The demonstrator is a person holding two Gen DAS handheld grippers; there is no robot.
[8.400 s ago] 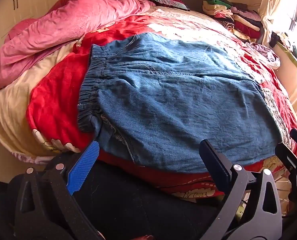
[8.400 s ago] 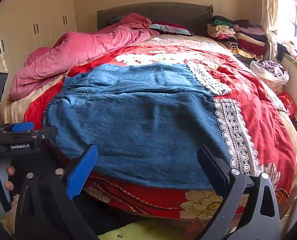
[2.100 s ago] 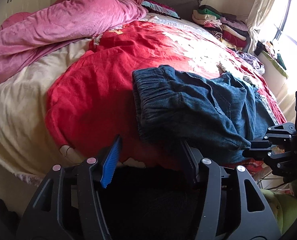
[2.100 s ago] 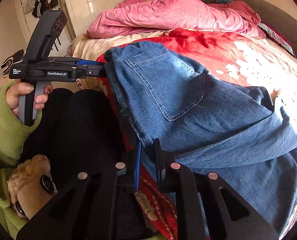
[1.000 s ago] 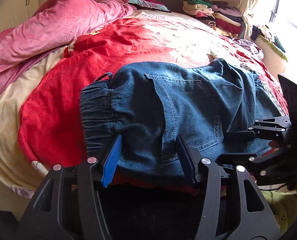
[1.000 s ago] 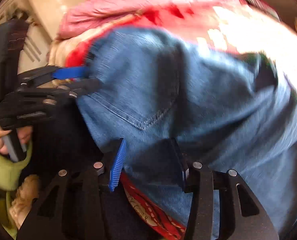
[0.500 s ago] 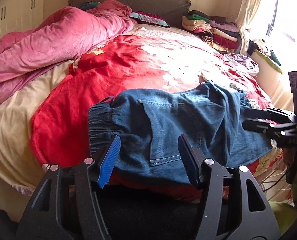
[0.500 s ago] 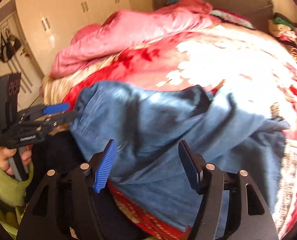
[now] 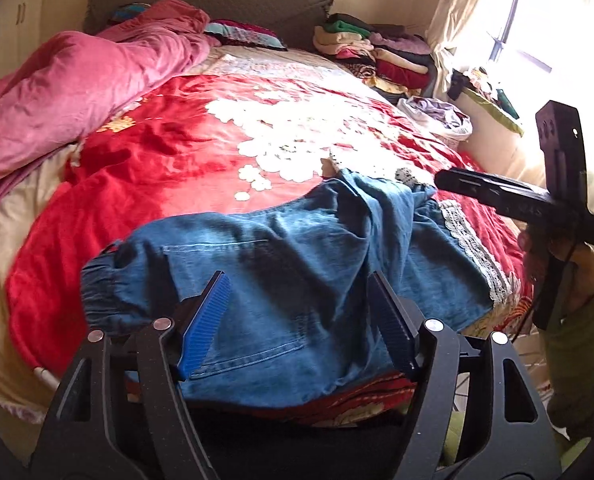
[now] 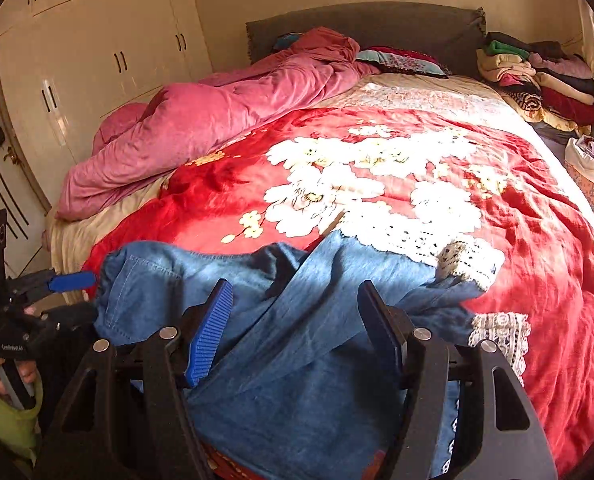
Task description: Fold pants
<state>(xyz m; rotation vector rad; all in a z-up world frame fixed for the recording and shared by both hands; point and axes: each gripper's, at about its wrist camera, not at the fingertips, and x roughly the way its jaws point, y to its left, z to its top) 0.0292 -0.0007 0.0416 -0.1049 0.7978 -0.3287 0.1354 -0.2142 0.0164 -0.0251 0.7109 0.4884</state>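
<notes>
The blue denim pants (image 9: pixel 297 280) lie folded lengthwise on the near edge of the red flowered bedspread (image 9: pixel 185 160), waistband at the left, lace-trimmed hems at the right (image 10: pixel 469 264). They also fill the near part of the right wrist view (image 10: pixel 317 340). My left gripper (image 9: pixel 301 320) is open and empty just above the pants near the back pocket. My right gripper (image 10: pixel 297 320) is open and empty above the rumpled legs. Each gripper shows in the other's view: the right at the right edge (image 9: pixel 517 200), the left at the left edge (image 10: pixel 57 292).
A pink quilt (image 9: pixel 77 80) lies along the bed's left side. Folded clothes (image 9: pixel 377 52) are stacked at the far right by the grey headboard (image 10: pixel 377 28). A basket of laundry (image 9: pixel 441 120) stands by the window. White wardrobes (image 10: pixel 97 60) line the left wall.
Both grippers opened, let go of the pants and drew back toward the bed's near edge. The pants, one leg laid over the other, now rest on the bedspread.
</notes>
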